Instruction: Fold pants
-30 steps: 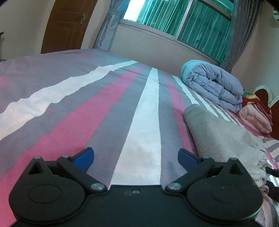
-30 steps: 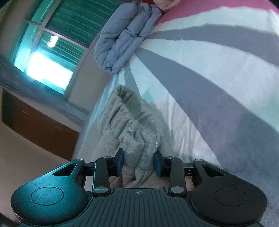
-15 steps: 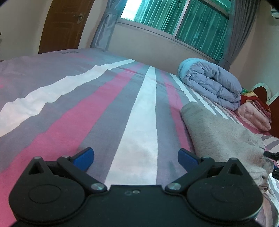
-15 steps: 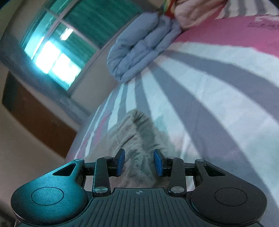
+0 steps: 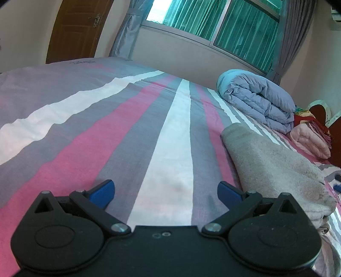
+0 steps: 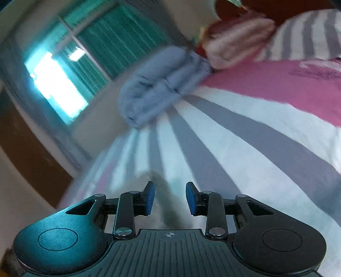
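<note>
Pants (image 5: 275, 164), grey and fleecy, lie folded in a long bundle along the right side of the striped bedsheet (image 5: 119, 136), whose pink, grey and white bands run toward the window (image 5: 215, 19). Small dark lettering is printed on the sheet near its far edge, and more on the pink band in the right wrist view, but both are too small or blurred to read. Beyond the pants a rolled blue-grey duvet (image 5: 257, 100) sits by the wall, with folded pink bedding (image 5: 309, 140) just beside it. A brown door (image 5: 74, 29) stands in the far left corner. The left gripper (image 5: 165, 191) hangs low over the bare sheet, its blue pads wide apart and holding nothing, the pants just to its right; it has barely shifted over the last second. The right gripper (image 6: 170, 198) is the one that has changed: a second ago its pads pinched a gathered fold of the grey cloth, half a second ago cloth still filled the gap, and now the pads stand apart, with only a blurred bit of grey fabric (image 6: 168, 204) showing between and below them. Its view has swung upward and is smeared with motion, so whether the pads touch the cloth I cannot tell.
</note>
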Motion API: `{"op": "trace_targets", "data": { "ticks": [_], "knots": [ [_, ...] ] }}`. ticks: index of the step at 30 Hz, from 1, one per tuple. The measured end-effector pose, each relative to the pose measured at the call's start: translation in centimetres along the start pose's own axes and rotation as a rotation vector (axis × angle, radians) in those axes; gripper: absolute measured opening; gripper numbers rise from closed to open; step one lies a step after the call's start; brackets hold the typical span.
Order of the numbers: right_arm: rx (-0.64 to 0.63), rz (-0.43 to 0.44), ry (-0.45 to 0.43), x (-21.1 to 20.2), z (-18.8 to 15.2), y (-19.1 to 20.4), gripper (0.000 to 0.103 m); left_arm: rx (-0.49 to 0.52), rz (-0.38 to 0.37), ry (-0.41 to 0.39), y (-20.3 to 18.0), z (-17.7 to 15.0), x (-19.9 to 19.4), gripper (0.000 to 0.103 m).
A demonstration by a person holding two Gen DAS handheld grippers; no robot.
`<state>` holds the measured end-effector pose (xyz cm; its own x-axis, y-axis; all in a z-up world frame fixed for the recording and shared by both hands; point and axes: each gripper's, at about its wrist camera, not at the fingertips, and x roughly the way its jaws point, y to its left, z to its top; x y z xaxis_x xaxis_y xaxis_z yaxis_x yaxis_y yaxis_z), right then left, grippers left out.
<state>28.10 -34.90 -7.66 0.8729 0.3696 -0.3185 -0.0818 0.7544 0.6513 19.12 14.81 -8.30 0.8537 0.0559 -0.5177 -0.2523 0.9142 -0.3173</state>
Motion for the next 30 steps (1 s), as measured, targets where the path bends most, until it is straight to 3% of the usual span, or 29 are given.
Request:
{"op": "trace_targets", "data": {
  "ticks": [4,6,7,8,9,11,13,15,16,18,22,24,26,30],
  "knots": [
    [-0.197,0.059,0.055,3.3,-0.5,4.1,0.033,0.008,0.004,0.004,-0.2,0.0,0.0,0.097],
    [-0.294,0.048,0.077,5.5,-1.2,5.7,0.032,0.005,0.005,0.005,-0.2,0.0,0.1,0.097],
    [-0.332,-0.007,0.114,7.3,-1.8,6.2,0.032,0.006,0.006,0.004,-0.2,0.0,0.1,0.097],
    [-0.320,-0.079,0.183,9.0,-2.5,5.5,0.032,0.005,0.008,0.002,-0.2,0.0,0.1,0.097],
    [-0.263,-0.099,0.238,10.1,-2.9,4.4,0.032,0.001,0.010,0.002,-0.2,0.0,0.1,0.097],
    [-0.210,-0.054,0.195,9.1,-2.4,4.0,0.033,-0.002,0.012,0.002,-0.3,0.0,0.2,0.097],
    [-0.212,0.007,0.100,5.9,-2.5,3.9,0.033,0.004,0.011,0.004,-0.3,0.0,0.2,0.097],
    [-0.216,0.045,0.064,3.1,-3.8,3.4,0.033,0.009,0.015,0.009,-0.5,-0.1,0.2,0.097],
    [-0.241,0.050,0.093,2.7,-4.9,3.2,0.032,0.010,0.016,0.009,-0.6,-0.1,0.1,0.097],
    [-0.346,-0.037,0.155,3.0,-7.2,3.2,0.032,0.008,0.018,0.010,-0.6,0.0,0.1,0.097],
    [-0.280,0.059,0.051,0.0,-6.6,4.1,0.033,-0.009,0.021,0.001,-0.6,0.2,-0.2,0.097],
    [-0.302,0.057,0.086,0.0,-7.2,4.4,0.033,-0.010,0.024,-0.001,-0.7,0.2,-0.2,0.096],
    [-0.356,-0.008,0.143,0.6,-8.2,4.0,0.032,-0.010,0.030,-0.012,-0.9,0.2,-0.6,0.096],
    [-0.337,0.089,0.040,-2.7,-6.5,5.1,0.033,0.028,-0.019,-0.090,-1.7,0.8,-1.8,0.097]
  ]
}}
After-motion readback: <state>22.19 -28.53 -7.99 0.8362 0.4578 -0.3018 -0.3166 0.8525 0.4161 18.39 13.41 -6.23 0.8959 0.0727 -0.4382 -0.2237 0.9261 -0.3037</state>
